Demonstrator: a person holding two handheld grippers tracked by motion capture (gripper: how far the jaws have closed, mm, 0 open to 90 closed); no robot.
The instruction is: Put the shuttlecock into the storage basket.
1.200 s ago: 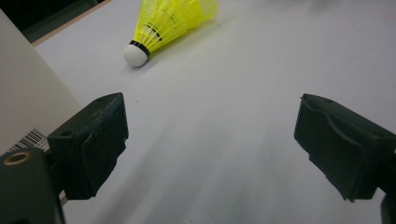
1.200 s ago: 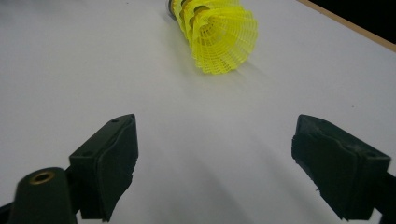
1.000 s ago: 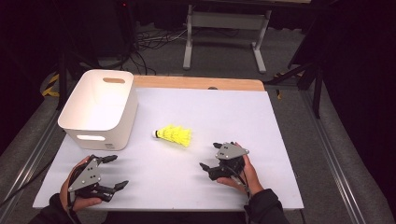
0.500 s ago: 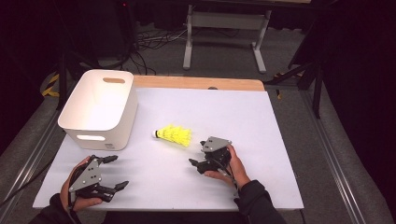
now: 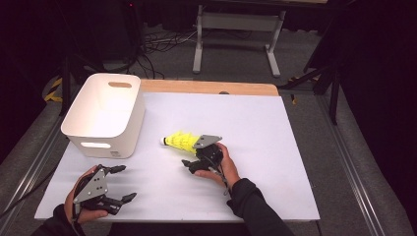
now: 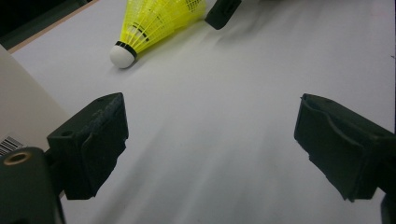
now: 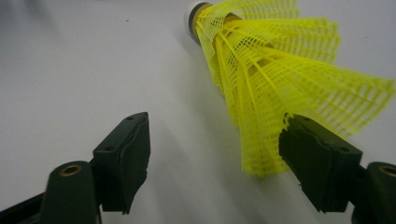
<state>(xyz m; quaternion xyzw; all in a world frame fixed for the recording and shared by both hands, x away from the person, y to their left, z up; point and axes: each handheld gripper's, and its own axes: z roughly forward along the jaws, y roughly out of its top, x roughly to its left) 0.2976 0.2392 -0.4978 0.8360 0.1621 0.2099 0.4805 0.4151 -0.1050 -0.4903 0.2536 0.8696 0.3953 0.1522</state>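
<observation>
1. Right gripper (image 5: 193,164), jaws apart, reaches the skirt of a yellow shuttlecock (image 5: 180,141) lying on the white surface (image 5: 275,162) beside a white bin (image 5: 105,115).
2. Left gripper (image 5: 118,183) rests spread, well apart.
3. Risk: one jaw nudging the light skirt could roll it aside.

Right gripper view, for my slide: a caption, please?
Open right gripper closing in on a yellow shuttlecock lying on the white table.

A barcode label on the white bin (image 6: 18,126); its digits unreadable.
</observation>
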